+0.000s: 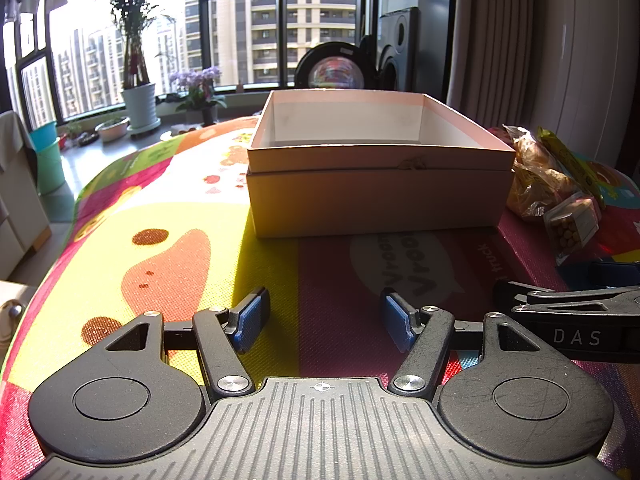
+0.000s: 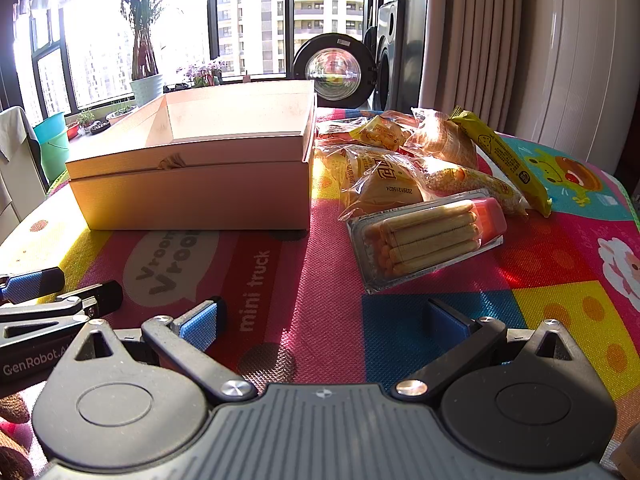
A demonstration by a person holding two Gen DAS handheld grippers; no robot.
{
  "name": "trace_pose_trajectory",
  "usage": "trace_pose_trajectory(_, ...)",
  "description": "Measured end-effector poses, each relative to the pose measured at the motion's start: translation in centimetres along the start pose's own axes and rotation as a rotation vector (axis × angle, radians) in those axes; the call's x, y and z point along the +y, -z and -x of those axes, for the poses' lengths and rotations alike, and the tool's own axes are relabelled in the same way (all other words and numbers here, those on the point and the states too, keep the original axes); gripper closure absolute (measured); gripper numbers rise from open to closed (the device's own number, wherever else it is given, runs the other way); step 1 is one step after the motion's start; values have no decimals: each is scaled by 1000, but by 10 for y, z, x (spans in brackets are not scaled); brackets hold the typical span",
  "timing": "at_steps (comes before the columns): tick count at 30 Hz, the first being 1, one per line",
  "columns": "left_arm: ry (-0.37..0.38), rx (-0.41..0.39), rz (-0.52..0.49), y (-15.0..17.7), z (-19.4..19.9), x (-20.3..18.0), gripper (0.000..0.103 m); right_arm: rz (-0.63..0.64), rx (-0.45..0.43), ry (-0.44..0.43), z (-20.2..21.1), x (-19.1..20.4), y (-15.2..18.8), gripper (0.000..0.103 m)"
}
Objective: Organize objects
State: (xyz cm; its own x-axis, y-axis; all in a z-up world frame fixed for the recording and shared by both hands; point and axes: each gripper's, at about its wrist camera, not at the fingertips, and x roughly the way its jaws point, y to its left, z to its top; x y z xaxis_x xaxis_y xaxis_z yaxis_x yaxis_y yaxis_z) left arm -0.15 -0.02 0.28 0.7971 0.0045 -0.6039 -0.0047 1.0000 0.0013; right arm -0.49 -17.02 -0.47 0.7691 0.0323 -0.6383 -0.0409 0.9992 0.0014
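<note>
Ahead of your right gripper (image 2: 322, 320), crinkly snack packets (image 2: 404, 160) and a clear rigid tray of biscuit sticks (image 2: 428, 236) lie just right of the smooth, rectangular open cardboard box (image 2: 192, 184). Your left gripper (image 1: 322, 320) faces that box squarely across the woven, colourful mat (image 1: 160, 272). Both tools' jaws are spread wide, gripping nothing.
</note>
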Motion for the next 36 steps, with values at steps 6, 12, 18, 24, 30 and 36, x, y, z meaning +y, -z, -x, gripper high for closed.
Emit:
trace_pose_trajectory(6,0,0,-1,2,-2,-1,34,0,0,0,0,0,0,0)
trace_pose_trajectory(12,-2,-1,-3,1,-3,0,34,1,0,1,0,0,0,0)
trace_pose_trajectory(18,-1,-1,-2,0,-3,-1,34,1,0,1,0,1,0,0)
trace_pose_trajectory(24,-1,-1,-3,0,-3,-1,34,-11,-2,-9,0,-1,0,0)
trace_pose_trajectory(30,-8,-4,-9,1,-3,-3,34,-11,3,-8,2,-3,-1,0)
trace_pose_trajectory(36,-9,-4,-10,0,-3,-4,34,-4,6,-7,1,1,0,0)
